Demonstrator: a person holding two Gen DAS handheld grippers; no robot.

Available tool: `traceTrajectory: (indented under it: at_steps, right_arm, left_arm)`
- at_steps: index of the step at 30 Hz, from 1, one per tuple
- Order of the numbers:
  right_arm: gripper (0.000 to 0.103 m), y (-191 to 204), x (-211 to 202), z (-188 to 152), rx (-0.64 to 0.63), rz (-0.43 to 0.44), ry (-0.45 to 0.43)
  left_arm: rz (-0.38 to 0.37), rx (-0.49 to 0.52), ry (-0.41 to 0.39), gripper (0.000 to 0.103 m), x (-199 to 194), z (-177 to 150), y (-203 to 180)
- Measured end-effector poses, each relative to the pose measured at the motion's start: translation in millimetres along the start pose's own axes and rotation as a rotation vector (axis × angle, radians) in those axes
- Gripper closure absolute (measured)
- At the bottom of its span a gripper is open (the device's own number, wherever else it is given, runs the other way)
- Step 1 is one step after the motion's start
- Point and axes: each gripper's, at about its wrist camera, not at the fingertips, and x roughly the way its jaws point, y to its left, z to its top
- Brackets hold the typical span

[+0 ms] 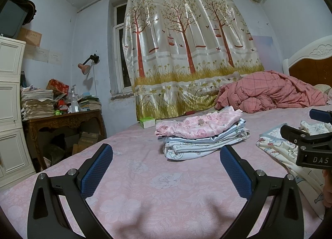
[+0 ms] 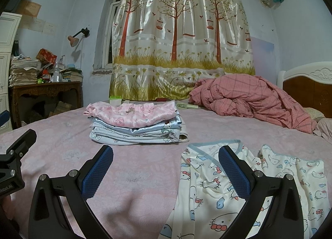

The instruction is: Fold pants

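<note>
**Pants lie spread on the bed, both grippers empty**

The cartoon-print pants (image 2: 244,187) lie flat on the pink bed sheet (image 2: 134,176). The right gripper (image 2: 166,173) hovers with fingers wide apart, one blue pad above the waistband. The left gripper (image 1: 166,171), also spread and empty, faces a stack of folded clothes (image 1: 202,135).

The cat-print pants (image 2: 249,187) run off the bottom and right edges of the right wrist view, and the right finger of the right gripper (image 2: 166,168) covers part of them. In the left wrist view only a strip of them shows. The papers (image 1: 43,53) on the wall carry print too small to read, perhaps notices.
</note>
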Motion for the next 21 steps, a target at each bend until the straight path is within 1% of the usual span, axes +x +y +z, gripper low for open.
traceTrajectory:
  at_steps: [21]
  right_arm:
    - [0.001,0.6,-0.3,1.8,-0.002,0.0,0.002]
  left_arm:
    - [-0.003,0.003,0.006,0.0,0.5,0.1,3.6]
